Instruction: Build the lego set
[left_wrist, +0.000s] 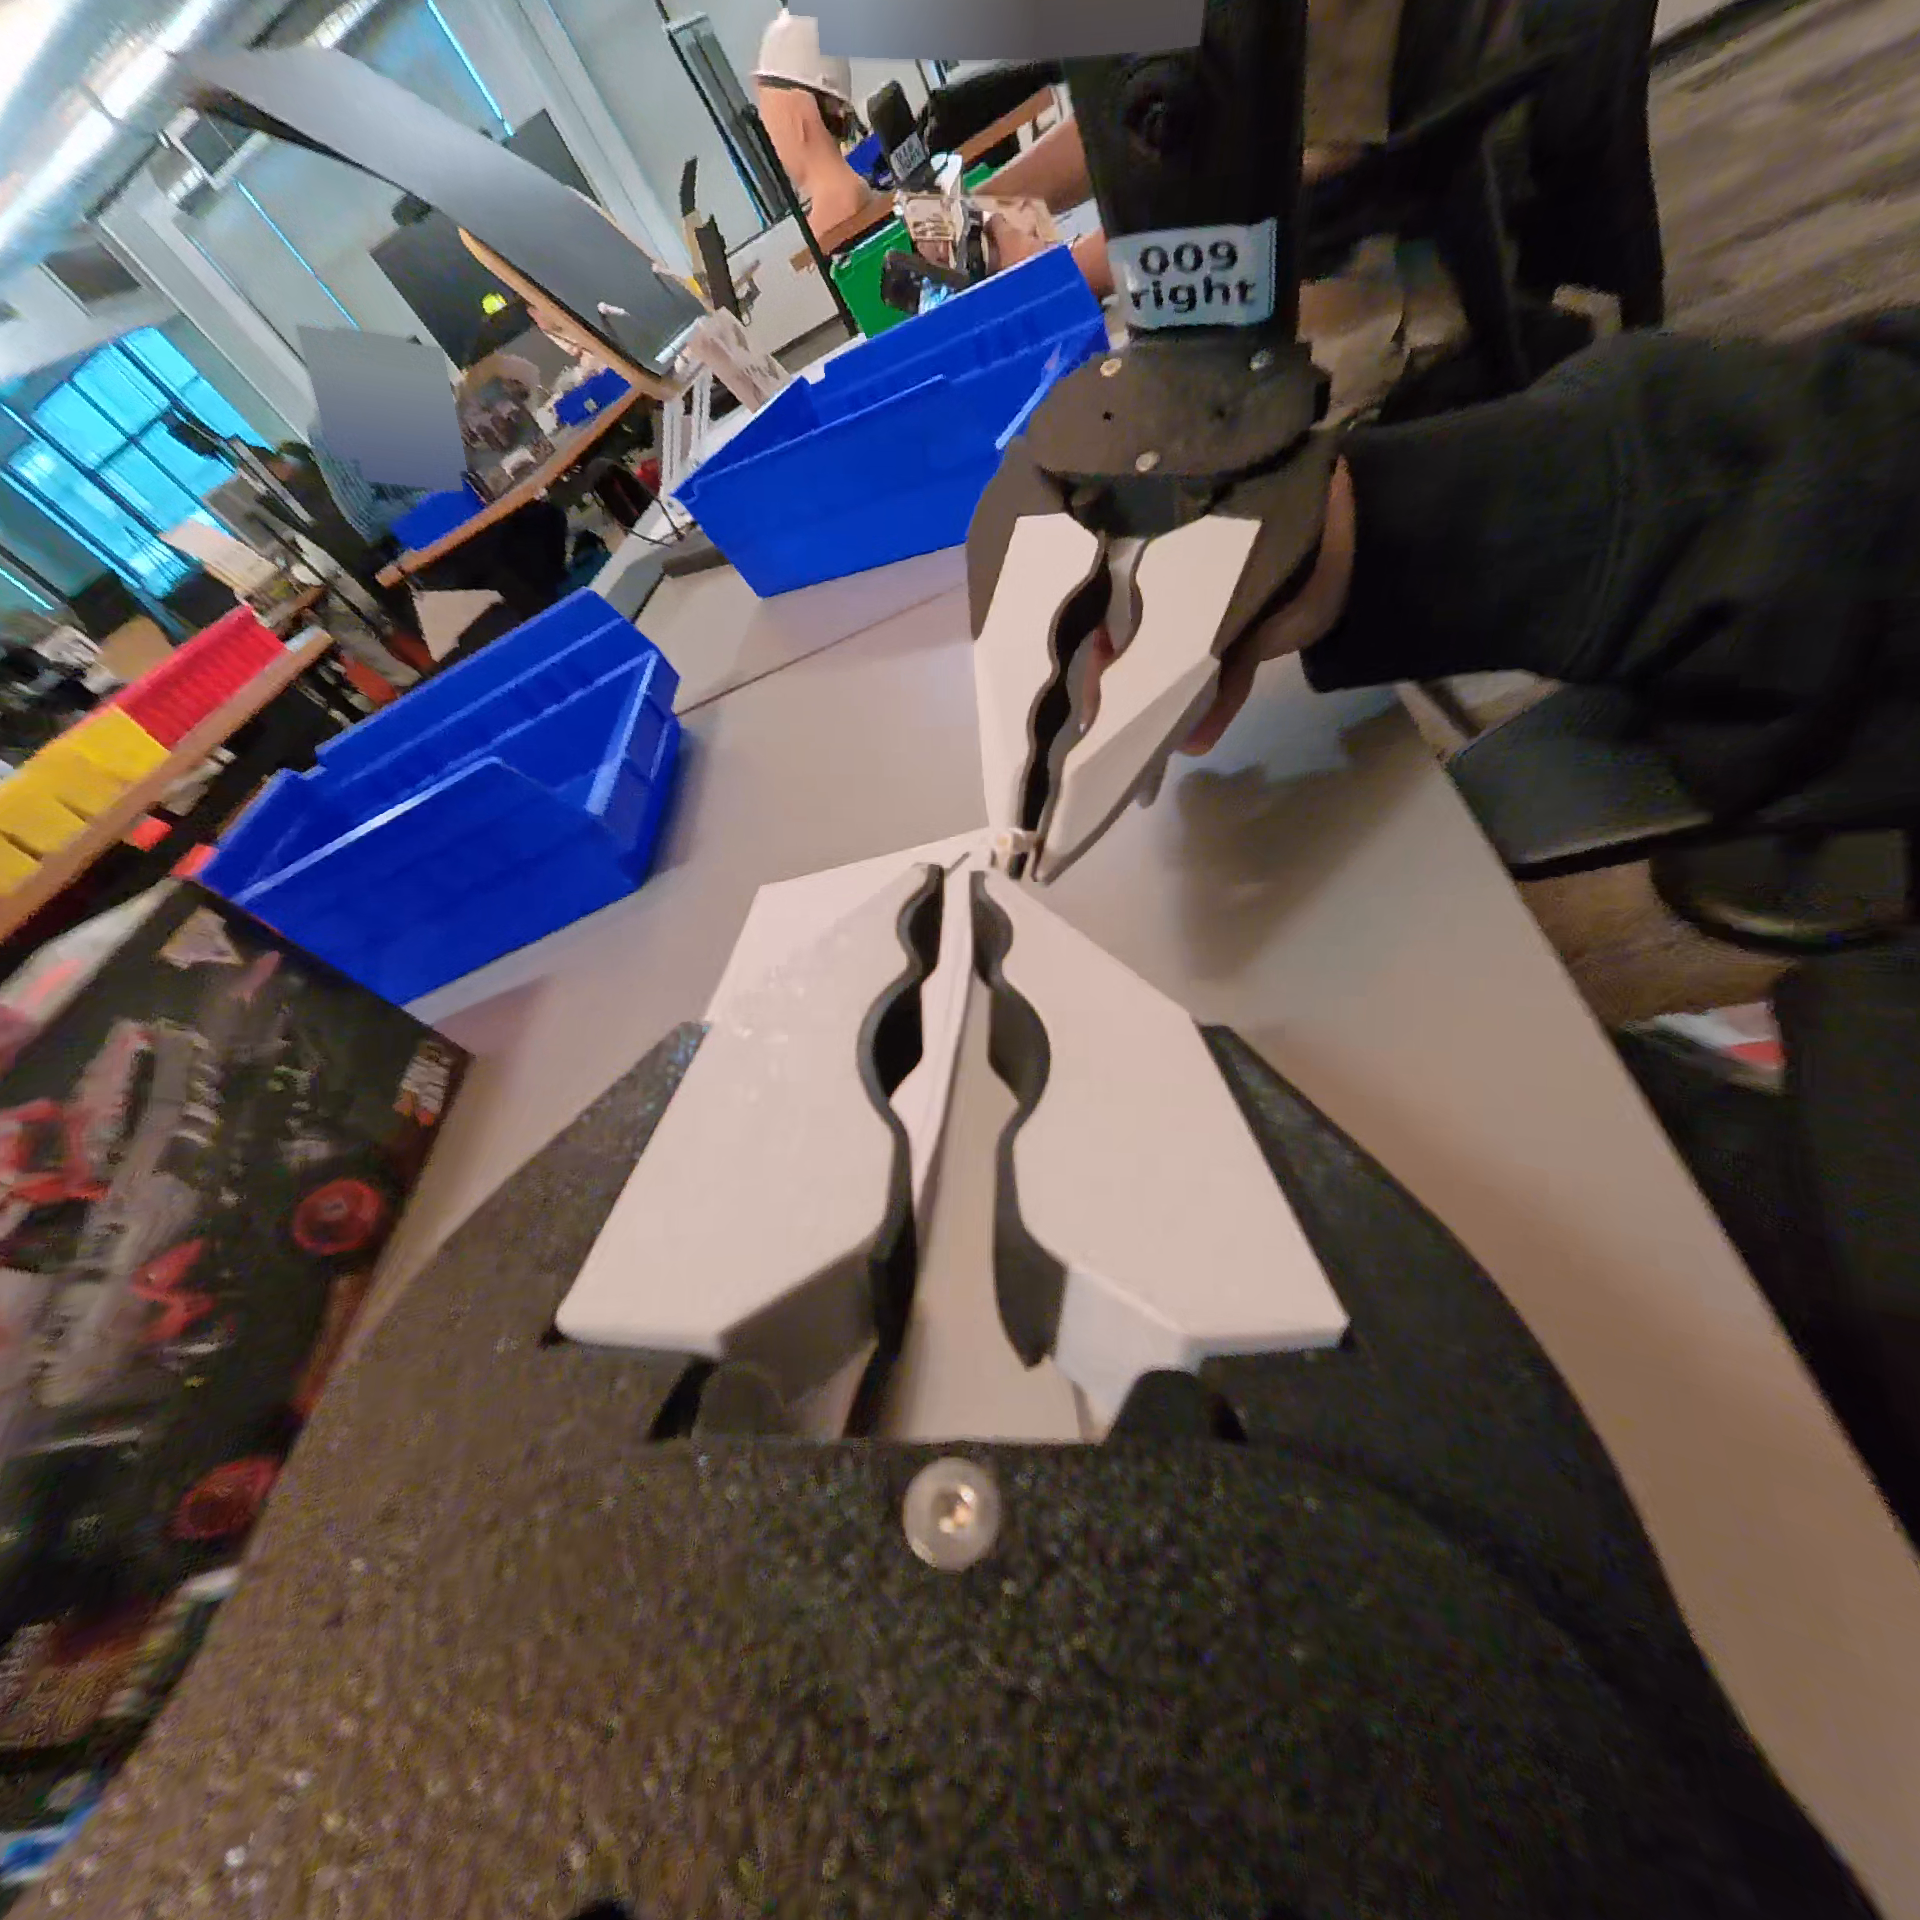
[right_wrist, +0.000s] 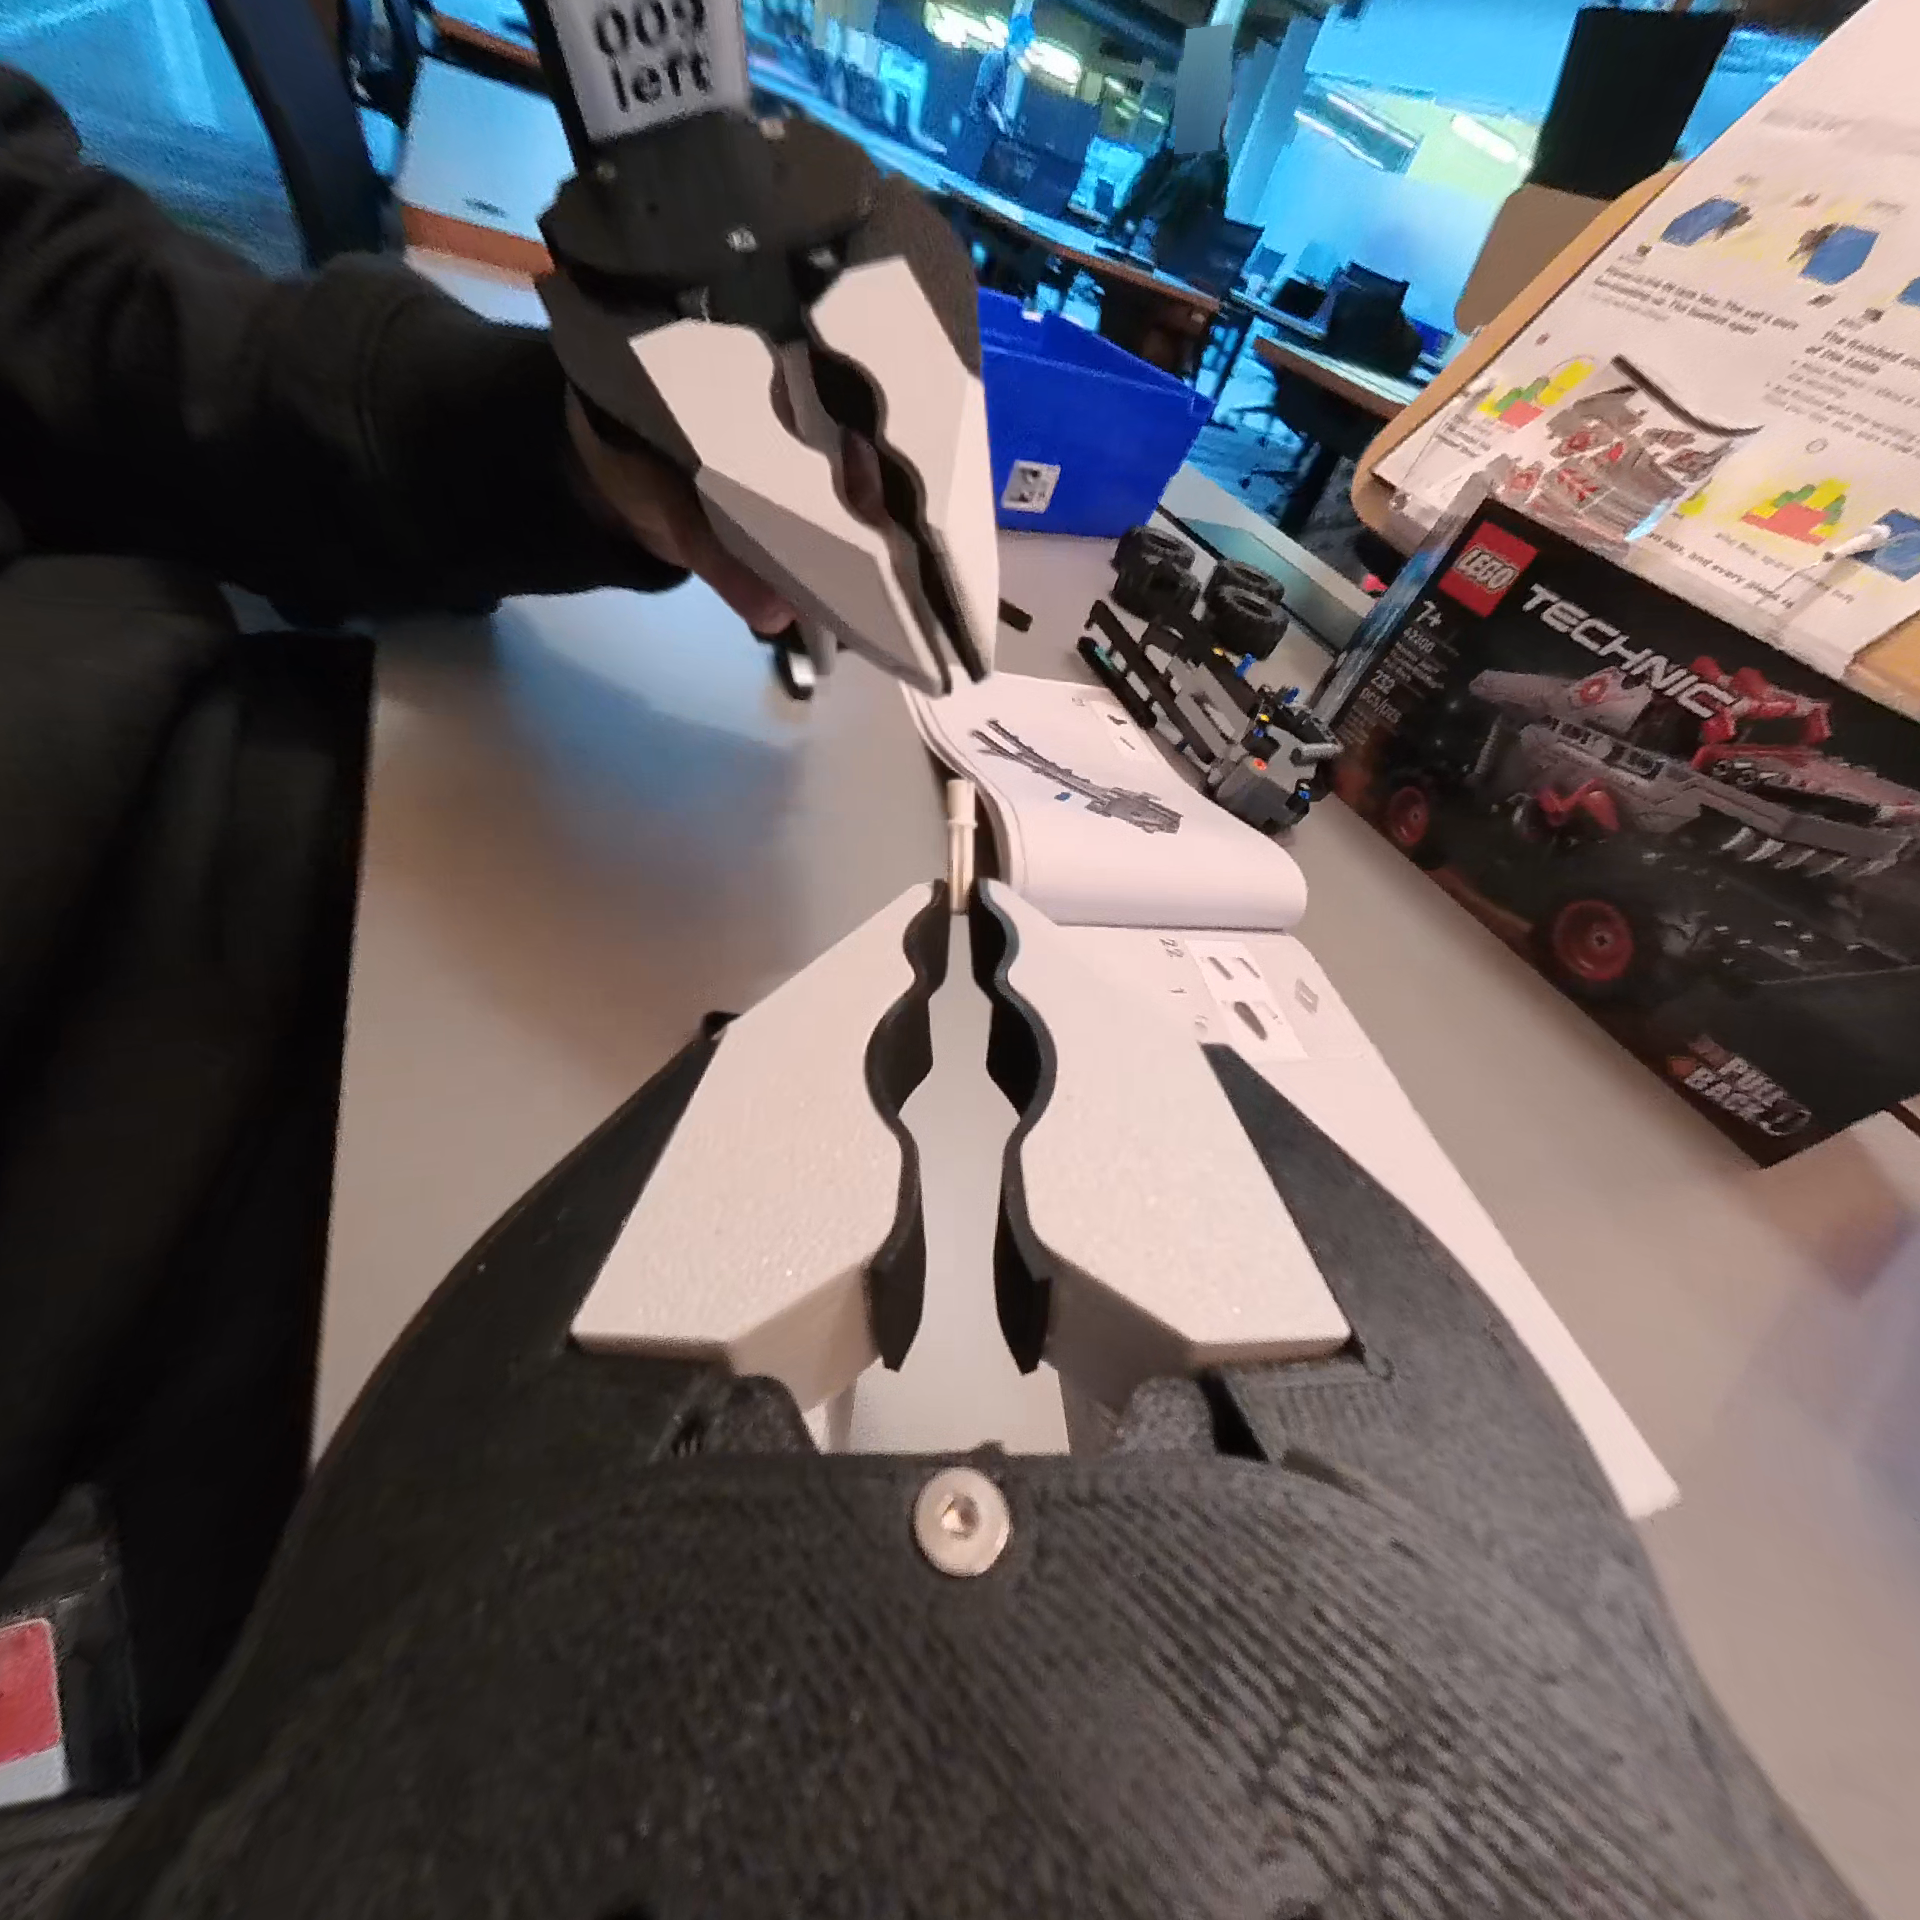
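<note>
My right gripper (right_wrist: 961, 896) is shut on a small light grey pin (right_wrist: 960, 831) that sticks out past its tips. In the left wrist view the right gripper (left_wrist: 1023, 860) comes down from above with the grey pin (left_wrist: 1013, 844) at its tips. My left gripper (left_wrist: 956, 875) is shut with nothing visible between its fingers, its tips just beside the pin. In the right wrist view the left gripper (right_wrist: 956, 675) points down above the open instruction booklet (right_wrist: 1122, 831). A partly built black and grey chassis (right_wrist: 1205, 696) lies beyond the booklet, with black wheels (right_wrist: 1195, 592) behind it.
The set's box (right_wrist: 1662, 821) lies at the right and also shows in the left wrist view (left_wrist: 187, 1195). Two blue bins (left_wrist: 468, 790) (left_wrist: 914, 436) stand on the grey table (left_wrist: 1299, 1039). A tilted board with printed sheets (right_wrist: 1714, 312) rises behind the box. The grippers are tip to tip, or close to it.
</note>
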